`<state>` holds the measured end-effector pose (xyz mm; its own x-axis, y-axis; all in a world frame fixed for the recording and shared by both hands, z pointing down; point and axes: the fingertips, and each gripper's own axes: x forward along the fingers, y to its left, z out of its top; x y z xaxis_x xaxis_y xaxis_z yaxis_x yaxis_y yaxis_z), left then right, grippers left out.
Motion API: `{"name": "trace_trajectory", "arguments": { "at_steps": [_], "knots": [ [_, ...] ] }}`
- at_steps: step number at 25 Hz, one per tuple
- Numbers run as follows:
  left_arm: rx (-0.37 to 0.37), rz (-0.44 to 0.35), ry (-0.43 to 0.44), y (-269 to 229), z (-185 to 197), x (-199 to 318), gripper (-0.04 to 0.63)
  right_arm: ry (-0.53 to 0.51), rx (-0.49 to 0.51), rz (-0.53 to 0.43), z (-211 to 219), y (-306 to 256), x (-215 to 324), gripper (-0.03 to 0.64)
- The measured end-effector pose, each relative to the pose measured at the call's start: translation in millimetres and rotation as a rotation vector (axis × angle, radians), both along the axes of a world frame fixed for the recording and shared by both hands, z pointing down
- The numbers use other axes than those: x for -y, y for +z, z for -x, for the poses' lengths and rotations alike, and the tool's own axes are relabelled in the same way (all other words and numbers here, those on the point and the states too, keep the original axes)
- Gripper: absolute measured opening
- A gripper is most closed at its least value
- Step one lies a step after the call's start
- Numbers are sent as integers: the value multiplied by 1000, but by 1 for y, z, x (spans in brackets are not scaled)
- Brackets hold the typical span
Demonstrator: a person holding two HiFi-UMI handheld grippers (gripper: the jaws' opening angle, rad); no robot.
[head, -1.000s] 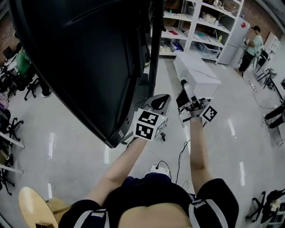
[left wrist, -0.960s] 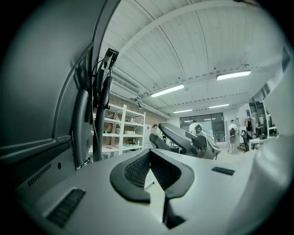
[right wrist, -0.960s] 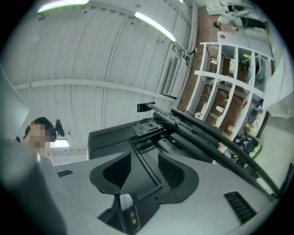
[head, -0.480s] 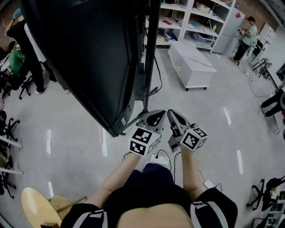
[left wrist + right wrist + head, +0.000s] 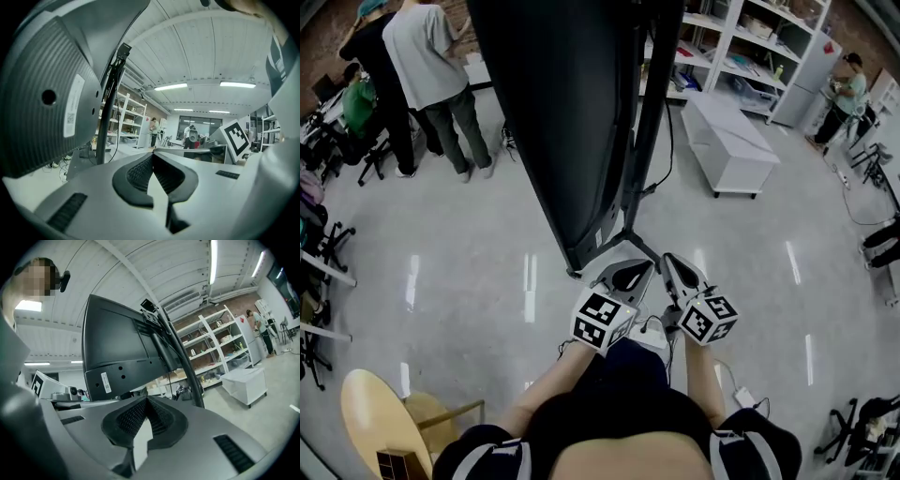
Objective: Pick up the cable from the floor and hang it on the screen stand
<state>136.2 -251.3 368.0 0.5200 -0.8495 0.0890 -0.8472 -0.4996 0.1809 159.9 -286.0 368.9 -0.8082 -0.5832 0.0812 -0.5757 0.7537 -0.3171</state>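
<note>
Both grippers hang low in front of my body in the head view, pointing toward the foot of the screen stand (image 5: 649,141). My left gripper (image 5: 639,269) is shut with nothing in it; its pads meet at the tip (image 5: 152,155). My right gripper (image 5: 670,262) is shut and empty too (image 5: 146,400). On the floor between and below them lies a white power strip (image 5: 645,336) with a black cable (image 5: 652,322) curling off it. The big black screen (image 5: 572,112) leans on the stand above; its back (image 5: 122,348) and the stand pole (image 5: 183,369) fill the right gripper view.
A low white cabinet (image 5: 727,145) and white shelves (image 5: 741,47) stand behind the screen stand. People stand at the upper left (image 5: 422,75), and one by the far right (image 5: 848,89). A wooden chair (image 5: 384,422) is at my lower left. A white adapter (image 5: 742,397) lies on the floor.
Both grippers have come down and back toward my body, side by side. The right jaws, spread a second ago, are closed. My head view has swung, with people showing at upper left.
</note>
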Motion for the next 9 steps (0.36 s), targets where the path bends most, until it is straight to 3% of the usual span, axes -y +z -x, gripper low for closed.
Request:
{"name": "trace_trajectory", "arguments": {
  "at_steps": [9],
  "knots": [
    [-23, 23, -73, 14, 41, -19, 8, 13, 61, 49, 13, 4, -5, 23]
  ]
}}
